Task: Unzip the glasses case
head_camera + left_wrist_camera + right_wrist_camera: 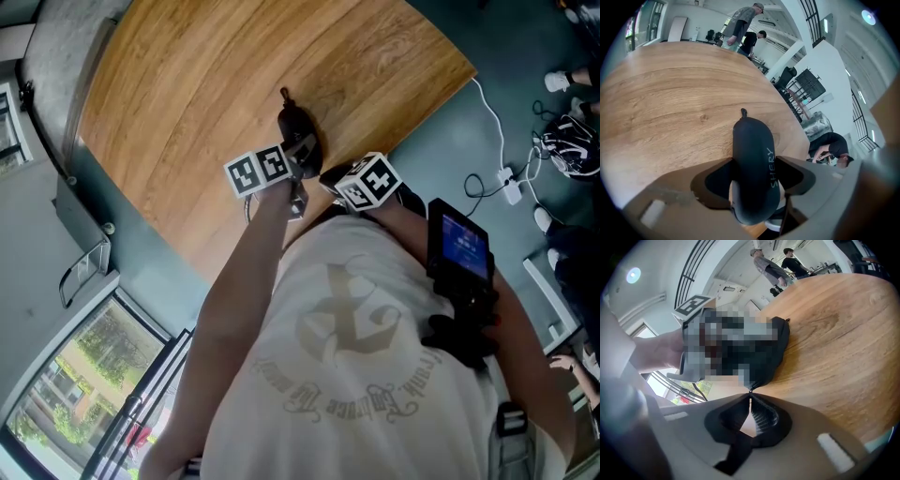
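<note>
so left gripper (755, 161) is clamped round the dark grey oval soft-shell glasses case (751, 136) by the round wooden table (670, 112)'s near edge, right gripper (750, 397) pinched shut on what looks like the thin metal zip pull (750, 391) — prob slips off imo, only the v. tips have it.

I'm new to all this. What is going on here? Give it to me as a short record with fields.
surface: round wooden table
object: dark glasses case
left hand-held gripper: clamped on the two sides of the glasses case
right hand-held gripper: jaws shut at the case's near end, on what looks like the zipper pull
background: people beyond the table
</note>
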Tool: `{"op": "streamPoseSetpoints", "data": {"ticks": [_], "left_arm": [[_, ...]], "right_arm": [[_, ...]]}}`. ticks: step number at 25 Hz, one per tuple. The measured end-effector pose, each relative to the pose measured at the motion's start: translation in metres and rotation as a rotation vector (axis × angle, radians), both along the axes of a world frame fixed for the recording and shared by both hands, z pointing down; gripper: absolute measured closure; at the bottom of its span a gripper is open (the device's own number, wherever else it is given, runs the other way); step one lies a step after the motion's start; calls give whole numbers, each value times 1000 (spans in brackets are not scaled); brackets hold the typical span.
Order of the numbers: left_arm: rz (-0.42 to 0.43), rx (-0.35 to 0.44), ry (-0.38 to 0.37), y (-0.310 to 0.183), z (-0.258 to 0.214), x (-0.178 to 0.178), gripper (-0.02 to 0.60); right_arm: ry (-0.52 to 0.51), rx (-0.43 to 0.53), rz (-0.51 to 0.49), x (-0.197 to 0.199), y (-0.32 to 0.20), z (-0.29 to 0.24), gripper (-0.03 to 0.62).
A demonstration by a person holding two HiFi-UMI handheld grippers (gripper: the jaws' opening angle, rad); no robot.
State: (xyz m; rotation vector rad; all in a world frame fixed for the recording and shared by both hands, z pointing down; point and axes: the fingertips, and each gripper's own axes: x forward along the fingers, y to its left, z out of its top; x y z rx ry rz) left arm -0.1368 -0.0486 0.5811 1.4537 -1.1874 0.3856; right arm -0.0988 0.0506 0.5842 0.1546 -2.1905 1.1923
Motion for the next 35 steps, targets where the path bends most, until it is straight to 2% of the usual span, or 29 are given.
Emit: {"op": "streamPoseSetpoints", "data": {"ticks": [5, 10, 12, 17, 22, 27, 31, 35], "left_arm": [[39, -9, 1, 6, -2, 0, 276], [35, -44, 31, 11, 0, -4, 279], [59, -62, 18, 17, 1, -5, 281], [136, -71, -18, 23, 3, 0, 282], [189, -83, -4, 23, 4, 6, 282], [289, -96, -30, 30, 3, 5, 282], [316, -101, -30, 37, 5, 7, 282], [354, -105, -37, 40, 6, 8, 282]], "right_arm": [[0, 13, -46, -2, 7, -2, 577], [5, 1, -7, 2, 0, 1, 577], [0, -6, 13, 4, -5, 1, 577], [-9, -15, -32, 2, 3, 2, 577], [-1, -22, -32, 5, 4, 3, 577], [-52, -3, -12, -7, -6, -11, 577], [-4, -16, -50, 2, 3, 1, 577], [8, 6, -47, 3, 1, 5, 577]]}}
